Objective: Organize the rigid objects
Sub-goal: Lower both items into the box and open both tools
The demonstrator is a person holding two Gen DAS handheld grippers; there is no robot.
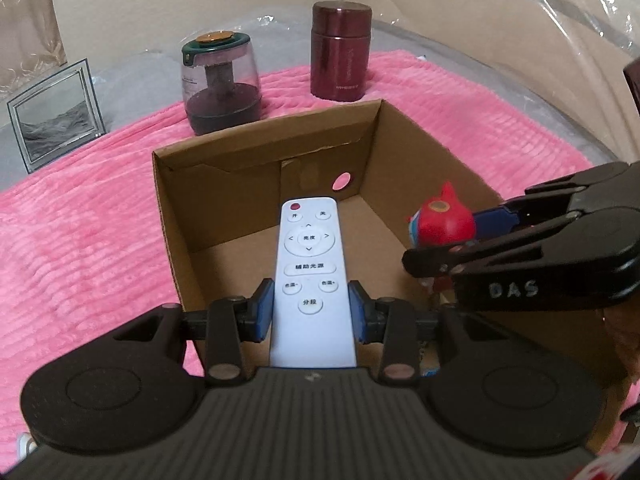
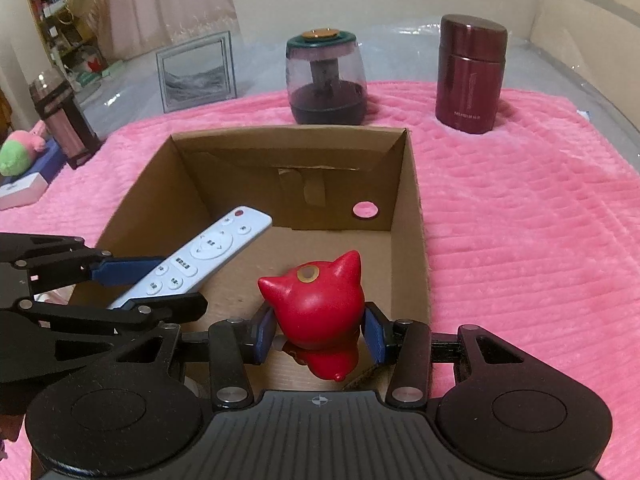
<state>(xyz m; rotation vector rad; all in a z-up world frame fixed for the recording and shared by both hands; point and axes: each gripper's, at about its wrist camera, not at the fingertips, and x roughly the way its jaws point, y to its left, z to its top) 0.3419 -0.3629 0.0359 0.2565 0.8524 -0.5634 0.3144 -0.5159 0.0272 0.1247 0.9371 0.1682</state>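
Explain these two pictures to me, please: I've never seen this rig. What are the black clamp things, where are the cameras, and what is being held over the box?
There is no robot here. A person holds a two-finger clamp in each hand, and each clamp carries a wide-angle camera looking along its fingers.

In the left clamp's picture, the left gripper is shut on a white remote control, above an open cardboard box.

In the right clamp's picture, the right gripper is shut on a red toy figure over the same box.

The box sits on a pink blanket. Behind it stand a clear jar with a green lid, a dark red flask and a picture frame.
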